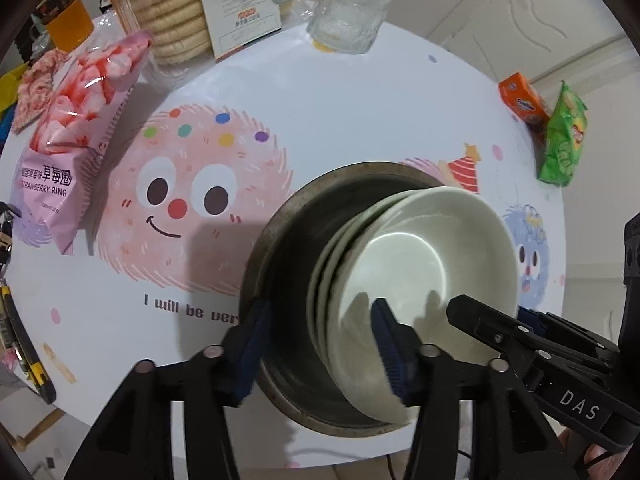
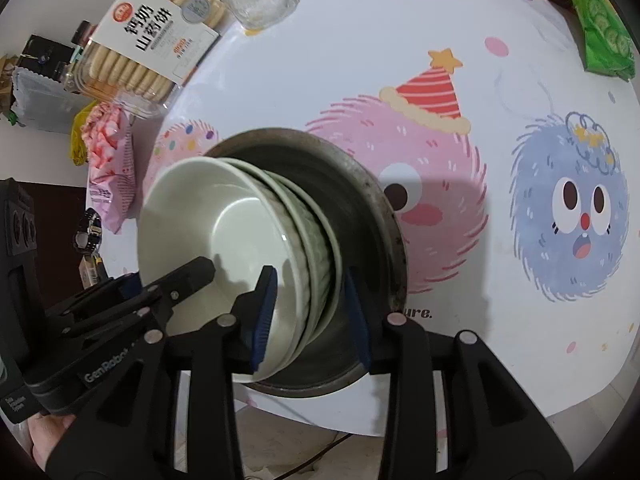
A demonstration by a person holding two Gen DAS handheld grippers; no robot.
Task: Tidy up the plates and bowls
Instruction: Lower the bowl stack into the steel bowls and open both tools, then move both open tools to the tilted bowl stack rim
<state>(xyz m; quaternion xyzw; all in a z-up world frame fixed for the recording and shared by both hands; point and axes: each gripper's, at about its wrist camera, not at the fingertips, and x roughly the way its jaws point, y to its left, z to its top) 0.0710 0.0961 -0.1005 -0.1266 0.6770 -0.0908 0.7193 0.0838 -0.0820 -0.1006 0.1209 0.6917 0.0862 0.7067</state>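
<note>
Leaning in the metal pot (image 1: 276, 248), bowls (image 1: 420, 264) between parted fingers (image 1: 384, 344).

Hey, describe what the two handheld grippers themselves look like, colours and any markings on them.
Both are black plastic, angular and strutted, with round silver pivot pins. The left gripper and right gripper each carry two ribbed blue pads on their fingers. White lettering reads "DAS" on one body and "GenRobot" on the other. No sleeves show.

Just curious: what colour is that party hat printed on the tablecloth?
The party hat is red with pale stripes and a yellow star on top; the right wrist view shows it best.
</note>
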